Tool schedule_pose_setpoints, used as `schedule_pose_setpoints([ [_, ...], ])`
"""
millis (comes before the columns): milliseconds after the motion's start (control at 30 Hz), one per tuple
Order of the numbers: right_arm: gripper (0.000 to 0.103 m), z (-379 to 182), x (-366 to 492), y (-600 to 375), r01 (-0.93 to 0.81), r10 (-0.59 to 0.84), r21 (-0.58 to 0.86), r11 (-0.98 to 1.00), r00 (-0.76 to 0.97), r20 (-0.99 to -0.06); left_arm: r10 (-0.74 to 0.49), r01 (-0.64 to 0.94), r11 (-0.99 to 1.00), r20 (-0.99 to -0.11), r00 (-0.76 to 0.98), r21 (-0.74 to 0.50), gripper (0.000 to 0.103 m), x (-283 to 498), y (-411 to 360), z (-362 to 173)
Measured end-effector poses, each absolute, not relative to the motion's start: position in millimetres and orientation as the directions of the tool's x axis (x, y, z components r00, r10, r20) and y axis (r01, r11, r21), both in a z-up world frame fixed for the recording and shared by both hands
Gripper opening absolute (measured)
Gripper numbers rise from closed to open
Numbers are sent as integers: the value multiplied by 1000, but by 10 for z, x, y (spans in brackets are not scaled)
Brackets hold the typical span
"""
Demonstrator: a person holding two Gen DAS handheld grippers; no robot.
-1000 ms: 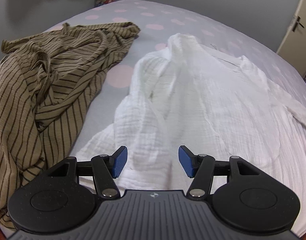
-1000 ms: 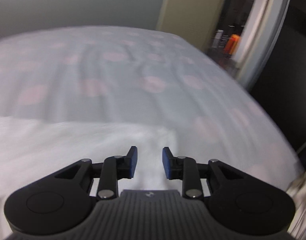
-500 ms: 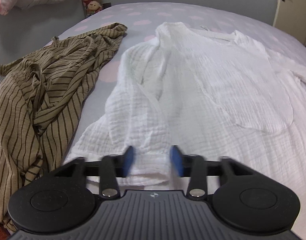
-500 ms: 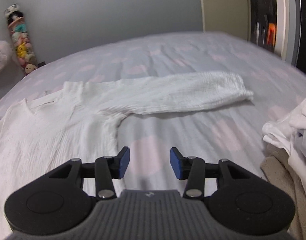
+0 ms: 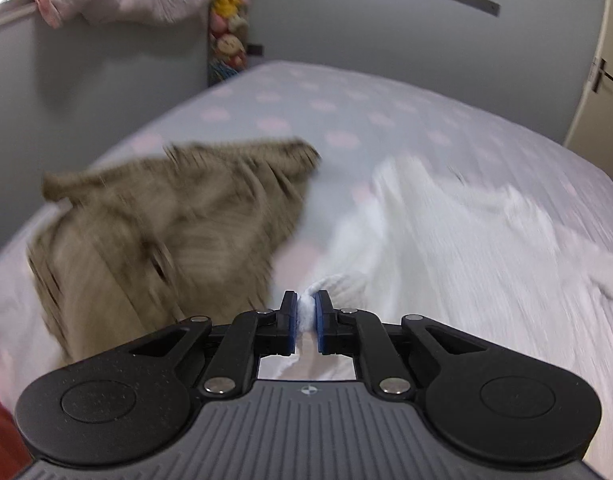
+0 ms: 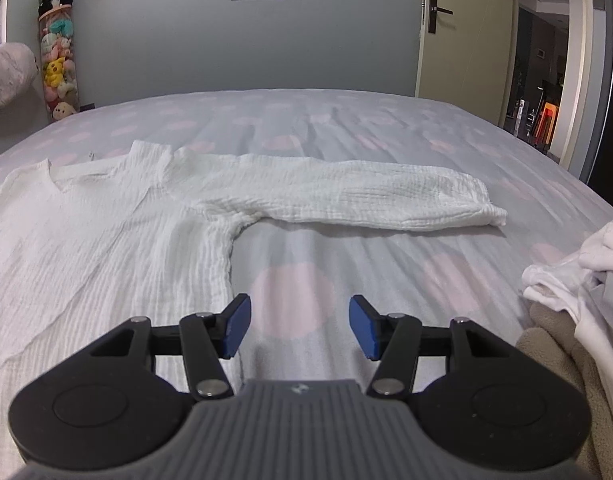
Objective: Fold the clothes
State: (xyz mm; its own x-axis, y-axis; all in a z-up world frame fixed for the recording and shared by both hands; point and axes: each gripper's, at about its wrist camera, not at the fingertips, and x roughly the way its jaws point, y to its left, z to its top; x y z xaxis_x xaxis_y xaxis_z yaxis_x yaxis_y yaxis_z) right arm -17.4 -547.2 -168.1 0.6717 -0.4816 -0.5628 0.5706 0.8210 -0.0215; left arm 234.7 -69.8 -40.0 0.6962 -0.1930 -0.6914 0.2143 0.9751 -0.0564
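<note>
A white crinkled shirt (image 5: pixel 446 248) lies spread on the bed. My left gripper (image 5: pixel 305 312) pinches a bunch of the shirt's near edge between its blue pads, its jaws still closing on the cloth, and the cloth is lifted off the sheet. The left wrist view is blurred by motion. In the right wrist view the same white shirt (image 6: pixel 106 224) lies flat with its sleeve (image 6: pixel 366 200) stretched out to the right. My right gripper (image 6: pixel 299 330) hangs open over the bare sheet just right of the shirt's side seam, nothing between its fingers.
A brown striped garment (image 5: pixel 158 236) lies crumpled on the bed left of the shirt. A heap of white and beige clothes (image 6: pixel 578 304) sits at the right edge. The bed sheet (image 6: pixel 386 132) is grey with pink dots. A door (image 6: pixel 458 28) stands behind.
My left gripper closed on the shirt's near edge and rose with it. My right gripper swung from the bed's right side towards the shirt, opened wider, then held still.
</note>
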Motion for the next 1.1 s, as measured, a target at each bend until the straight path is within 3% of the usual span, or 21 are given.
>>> schedule_pose_setpoints([
  [367, 57, -1782, -136, -5485, 584, -497, -51, 810, 638, -589, 45, 59, 991, -712, 700, 120, 7, 3394, -335, 28],
  [600, 56, -1839, -114, -5505, 592, -510, -72, 803, 617, -599, 217, -78, 973, -734, 644, 219, 7, 3952, 63, -271],
  [833, 56, -1912, -106, -5563, 605, -512, -71, 793, 599, -616, 275, -142, 961, -779, 563, 237, 7, 4229, 313, -699],
  [1000, 57, -1919, -119, -5573, 604, -507, -63, 794, 602, -617, 278, -144, 960, -780, 561, 239, 16, 4183, 318, -833],
  [1100, 58, -1918, -132, -5596, 608, -495, -39, 793, 606, -622, 271, -125, 961, -747, 607, 248, 31, 4018, 249, -741],
])
